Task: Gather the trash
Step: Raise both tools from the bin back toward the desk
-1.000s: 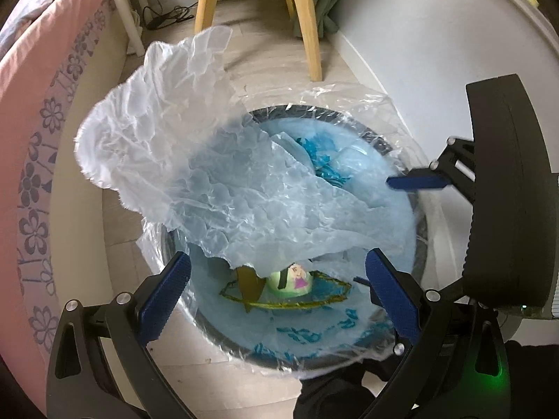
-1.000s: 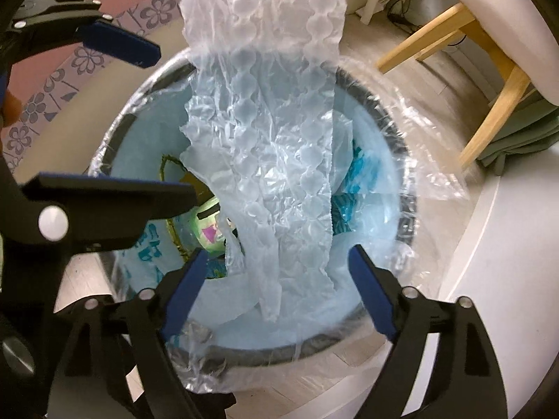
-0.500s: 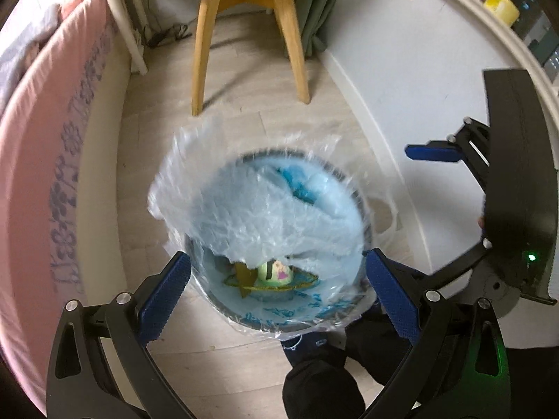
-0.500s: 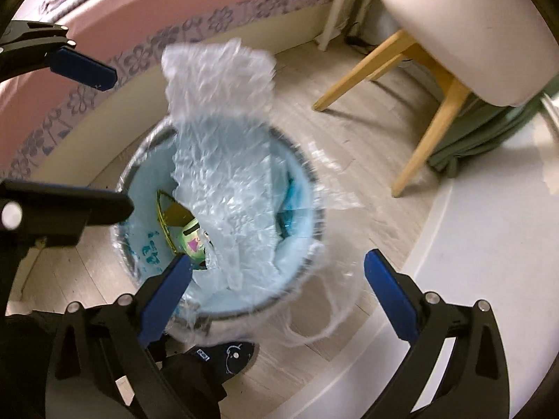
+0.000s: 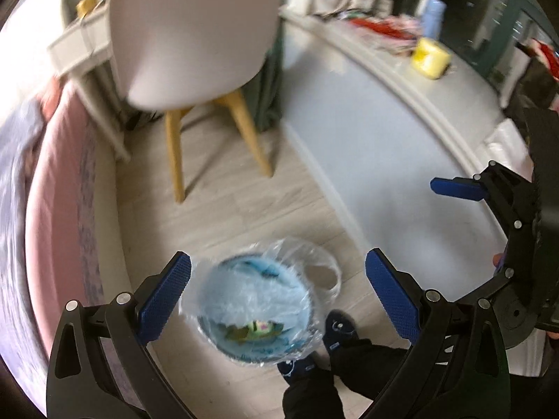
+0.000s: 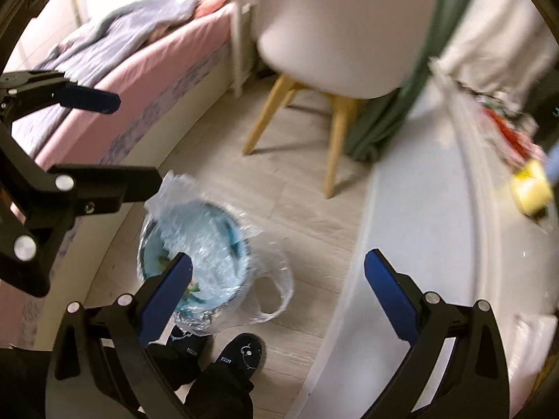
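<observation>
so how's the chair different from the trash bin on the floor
The chair has a pale shell seat raised on angled wooden legs; the trash bin is a low round tub sitting directly on the floor. The bin is lined with a clear plastic bag and holds crumpled plastic; the chair carries nothing visible. Both stand on the pale wood floor beside the bed.

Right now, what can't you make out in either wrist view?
- Trash bin contents: motion blur in both views, and the crumpled plastic wrap covers most of them.
- Items on the white ledge: blurred and small.
- Person: only dark shoes and legs, cut off by the bottom edge.
</observation>
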`<state>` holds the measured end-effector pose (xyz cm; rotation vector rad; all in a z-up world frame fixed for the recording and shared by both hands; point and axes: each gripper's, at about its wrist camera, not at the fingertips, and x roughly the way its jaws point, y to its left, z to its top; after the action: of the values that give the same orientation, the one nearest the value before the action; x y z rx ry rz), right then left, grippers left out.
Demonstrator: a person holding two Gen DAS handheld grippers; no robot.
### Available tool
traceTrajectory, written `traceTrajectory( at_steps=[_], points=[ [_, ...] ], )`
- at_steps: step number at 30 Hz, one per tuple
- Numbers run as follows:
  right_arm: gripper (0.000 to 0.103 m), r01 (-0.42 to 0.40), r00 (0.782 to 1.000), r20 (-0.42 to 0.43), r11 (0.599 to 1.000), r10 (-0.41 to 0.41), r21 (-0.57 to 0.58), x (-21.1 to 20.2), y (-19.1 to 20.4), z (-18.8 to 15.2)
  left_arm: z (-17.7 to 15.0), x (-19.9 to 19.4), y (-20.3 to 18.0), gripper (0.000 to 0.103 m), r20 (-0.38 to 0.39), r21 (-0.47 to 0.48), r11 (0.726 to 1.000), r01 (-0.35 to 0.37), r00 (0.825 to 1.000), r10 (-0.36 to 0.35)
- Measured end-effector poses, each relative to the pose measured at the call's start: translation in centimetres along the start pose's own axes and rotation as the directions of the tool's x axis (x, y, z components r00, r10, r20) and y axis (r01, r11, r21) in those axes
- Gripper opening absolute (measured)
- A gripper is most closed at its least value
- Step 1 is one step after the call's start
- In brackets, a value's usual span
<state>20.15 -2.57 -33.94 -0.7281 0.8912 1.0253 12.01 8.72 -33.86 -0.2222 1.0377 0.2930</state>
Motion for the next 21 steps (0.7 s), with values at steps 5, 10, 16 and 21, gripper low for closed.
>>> traceTrajectory(
  at_steps=[5,10,16,21],
  points=[
    [0.096,0.106,0.994,0.019,0.985,-0.109,0.133,-4.7,-3.7,-1.0,2.5,-1.8,-4.4,0.097,0.028,0.120,0.991,0.058,0.998,-0.062],
    [0.096,0.191,0.980,0.000,0.939,-0.199,0.285,-8.3,-7.5,-3.2,4.6,-2.5,-9.4,0.097,0.033,0.237,0.963,0.125,0.990,-0.136],
    [0.096,0.285,0.953,-0.039,0.850,-0.300,0.442,-12.0,-11.8,-6.8,6.7,-3.4,-16.0,0.097,0.040,0.382,0.904,0.191,0.974,-0.222],
    [0.096,0.332,0.933,-0.058,0.783,-0.356,0.526,-14.2,-14.2,-9.7,8.1,-3.2,-20.9,0.097,0.035,0.472,0.853,0.222,0.962,-0.270]
  ],
)
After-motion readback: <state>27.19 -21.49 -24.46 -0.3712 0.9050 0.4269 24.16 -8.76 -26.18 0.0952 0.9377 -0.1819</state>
